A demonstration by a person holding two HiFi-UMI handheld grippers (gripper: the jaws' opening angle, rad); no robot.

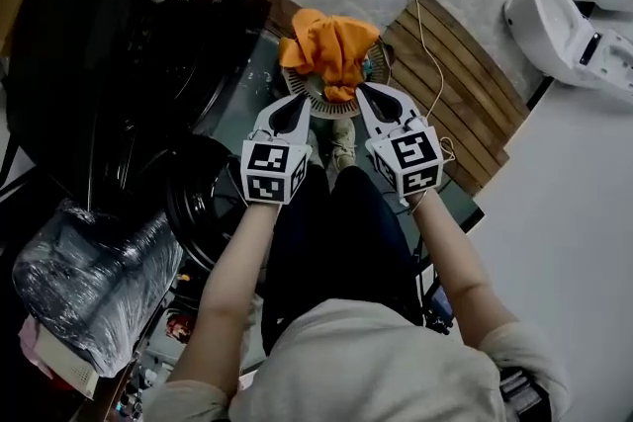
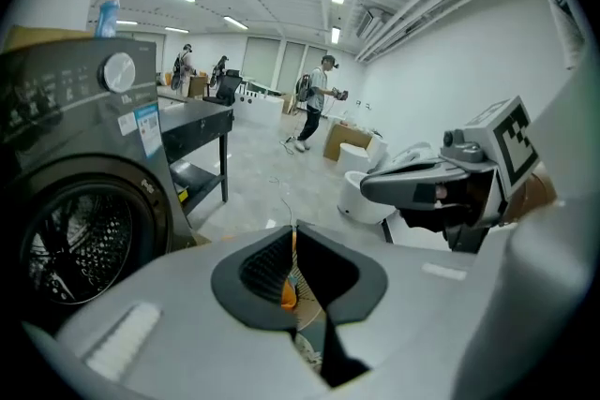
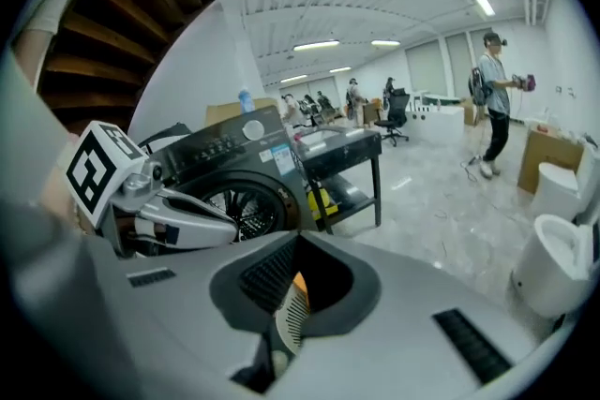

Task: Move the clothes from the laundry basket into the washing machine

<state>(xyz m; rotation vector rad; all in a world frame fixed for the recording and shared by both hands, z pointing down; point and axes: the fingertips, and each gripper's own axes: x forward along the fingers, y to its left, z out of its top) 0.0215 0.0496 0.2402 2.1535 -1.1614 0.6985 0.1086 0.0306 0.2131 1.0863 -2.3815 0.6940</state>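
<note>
- Left gripper (image 1: 297, 100) and right gripper (image 1: 364, 90): both claws are pressed together with nothing pinched. Each gripper view shows only a thin slit between the pads, so nothing has been picked up.
- Pose: both forearms (image 1: 232, 272) reach forward from the person's body. The grippers sit side by side, close together but apart, and slope downward. Their tips converge a little toward the near edge of the basket (image 1: 318, 104).
- The left gripper's own view (image 2: 293, 244) shows orange and pale basket slats through its slit. The right gripper's view (image 3: 298, 248) shows the same, so both point at the load.
- Cloth (image 1: 331, 44): an orange heap lies in the basket, draped over the far rim, just beyond the tips. I can't tell whether more clothes lie under it.
- Washer (image 1: 129, 64): this dark machine stands to the left of the basket. Its drum (image 2: 75, 239) shows in both gripper views, so the door looks open — and what shows of the drum looks bare.
- Progress, as I judge it: this is the very start. Nothing visible is in the washer, and the orange cloth at least remains to be moved.
- What seems due next is for the claws to spread, drop onto the cloth and pinch it, then swing left to the drum.
- Farther off are wooden slats (image 1: 455, 84) to the right of the basket and a white toilet (image 1: 559, 25) beyond.
</note>
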